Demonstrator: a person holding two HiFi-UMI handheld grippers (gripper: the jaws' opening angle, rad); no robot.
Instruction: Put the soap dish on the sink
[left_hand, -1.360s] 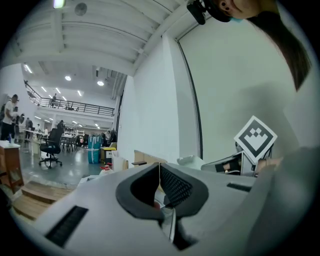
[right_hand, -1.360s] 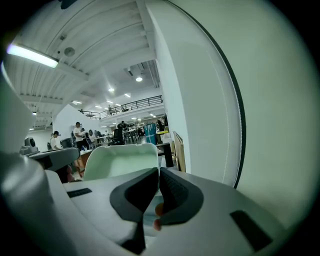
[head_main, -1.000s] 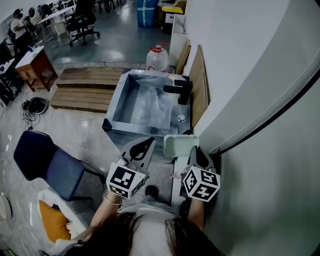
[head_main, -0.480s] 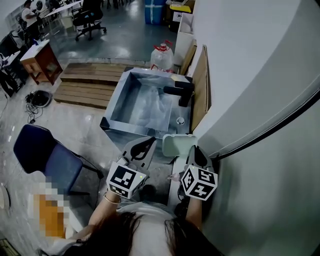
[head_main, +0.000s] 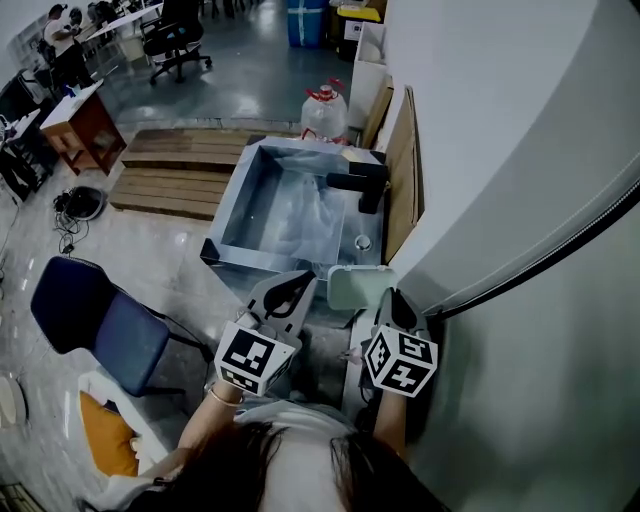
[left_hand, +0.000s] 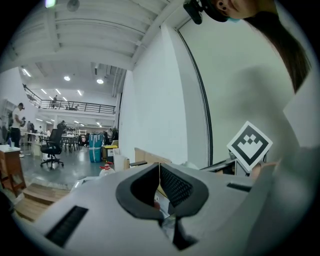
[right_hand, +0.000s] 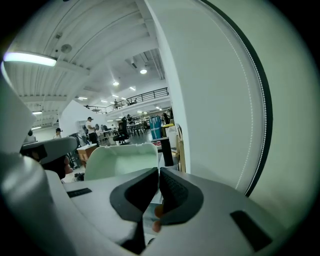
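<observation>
The pale green soap dish (head_main: 358, 287) hangs in the air just in front of the metal sink's (head_main: 228, 205) near right corner. My right gripper (head_main: 392, 299) is shut on the dish's right edge. In the right gripper view the dish (right_hand: 122, 159) rises just behind and left of the shut right gripper (right_hand: 158, 172). My left gripper (head_main: 296, 286) sits to the left of the dish, shut with nothing in it; its own view shows the left gripper (left_hand: 159, 167) with the jaws pressed together.
A black faucet (head_main: 358, 183) stands on the sink's right rim, with a small drain fitting (head_main: 361, 240) nearer me. Wooden boards (head_main: 402, 165) lean on the white wall to the right. A water jug (head_main: 322, 114) stands behind the sink, a wooden pallet (head_main: 170, 172) lies to its left, and a blue chair (head_main: 95, 320) is at lower left.
Almost nothing: both grippers and the dish stay in nearly the same place before the sink, and my head has shifted slightly.
</observation>
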